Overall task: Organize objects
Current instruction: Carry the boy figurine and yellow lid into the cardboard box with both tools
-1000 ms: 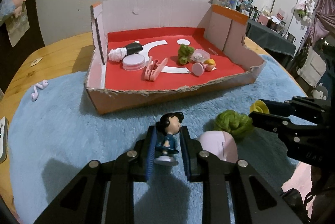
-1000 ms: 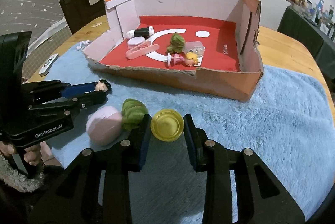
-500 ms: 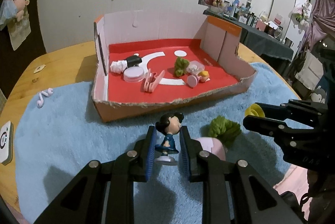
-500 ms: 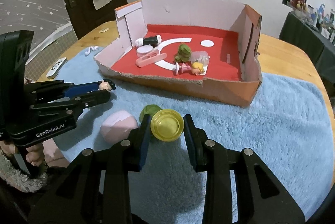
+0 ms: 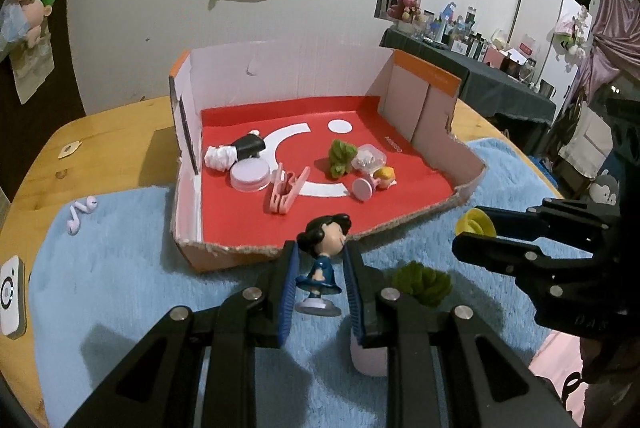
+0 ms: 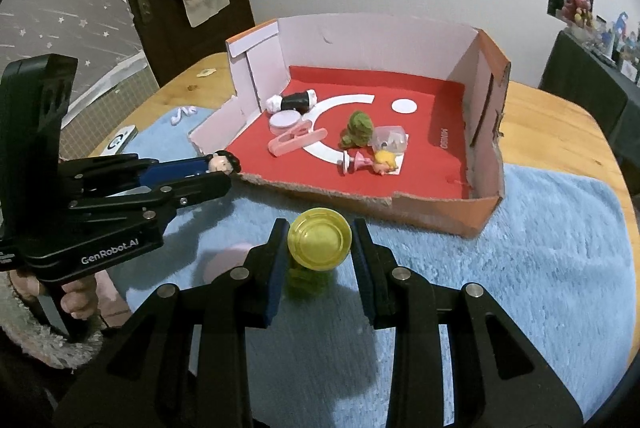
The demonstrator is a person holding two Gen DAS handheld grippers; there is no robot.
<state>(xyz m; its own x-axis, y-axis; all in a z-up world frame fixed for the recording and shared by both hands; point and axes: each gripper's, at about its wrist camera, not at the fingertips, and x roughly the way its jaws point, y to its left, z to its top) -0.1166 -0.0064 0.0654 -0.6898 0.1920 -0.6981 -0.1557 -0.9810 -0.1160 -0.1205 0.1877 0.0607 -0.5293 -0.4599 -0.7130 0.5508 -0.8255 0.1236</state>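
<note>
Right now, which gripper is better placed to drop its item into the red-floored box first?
Left, probably: its gripper holds the figurine right at the box's torn front edge; the right gripper, holding the yellow cap, sits farther back.

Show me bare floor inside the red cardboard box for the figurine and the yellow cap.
Free: the near right corner of the red-floored cardboard box, between the blonde doll and the right wall; also the back strip behind the white dot. Crowded: left-centre, where the pink clothespin, round pink tin, black-and-white toy and green fuzzy toy sit close together.
</note>
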